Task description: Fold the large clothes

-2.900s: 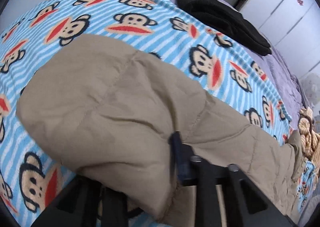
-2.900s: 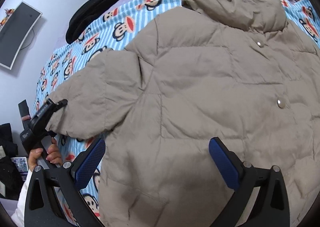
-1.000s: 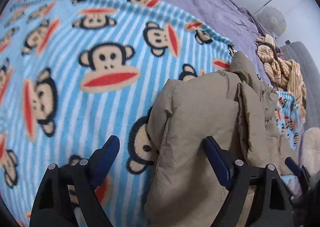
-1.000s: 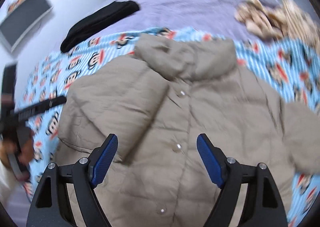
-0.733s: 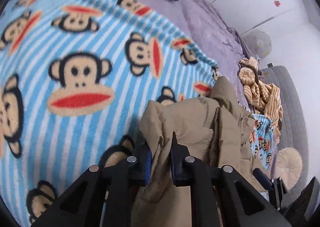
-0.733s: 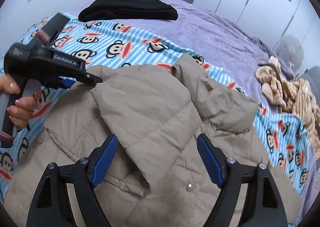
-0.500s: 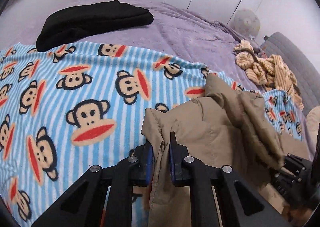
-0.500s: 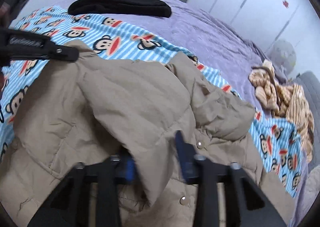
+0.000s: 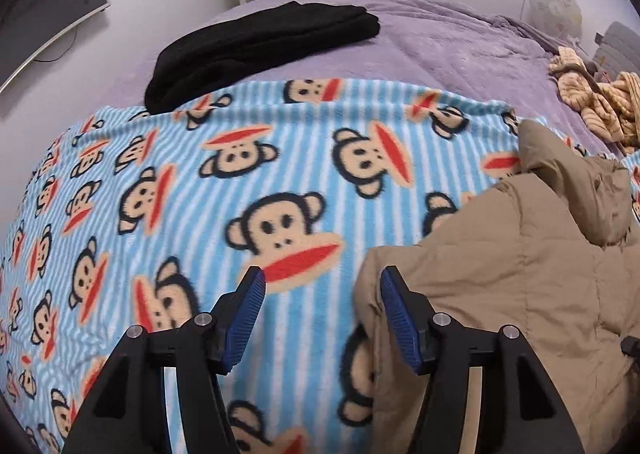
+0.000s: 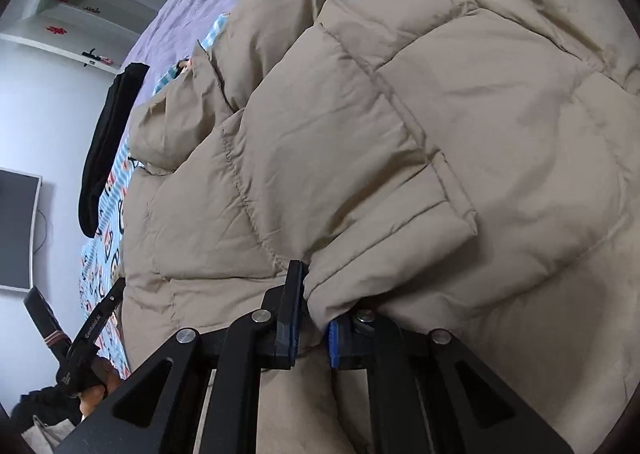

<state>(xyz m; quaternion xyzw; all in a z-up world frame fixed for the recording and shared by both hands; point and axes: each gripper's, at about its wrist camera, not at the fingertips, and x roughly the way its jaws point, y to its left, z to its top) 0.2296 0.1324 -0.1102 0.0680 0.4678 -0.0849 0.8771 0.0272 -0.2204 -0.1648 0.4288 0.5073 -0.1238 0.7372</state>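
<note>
A tan quilted puffer jacket lies on a blue striped monkey-print blanket on a bed. In the left wrist view my left gripper is open and empty, its right finger at the jacket's left edge. In the right wrist view the jacket fills the frame with a part folded over its body. My right gripper is shut on a bunched fold of the jacket's fabric. The left gripper also shows in the right wrist view, held by a hand beside the jacket's far edge.
A folded black garment lies on the purple bedspread behind the blanket. Beige striped clothes are heaped at the right. A wall-mounted screen and white wardrobes stand beyond the bed.
My left gripper has let go of the jacket's edge and opened, drawing back to the left. My right gripper has closed on a fold of the jacket and carried it across the jacket's body.
</note>
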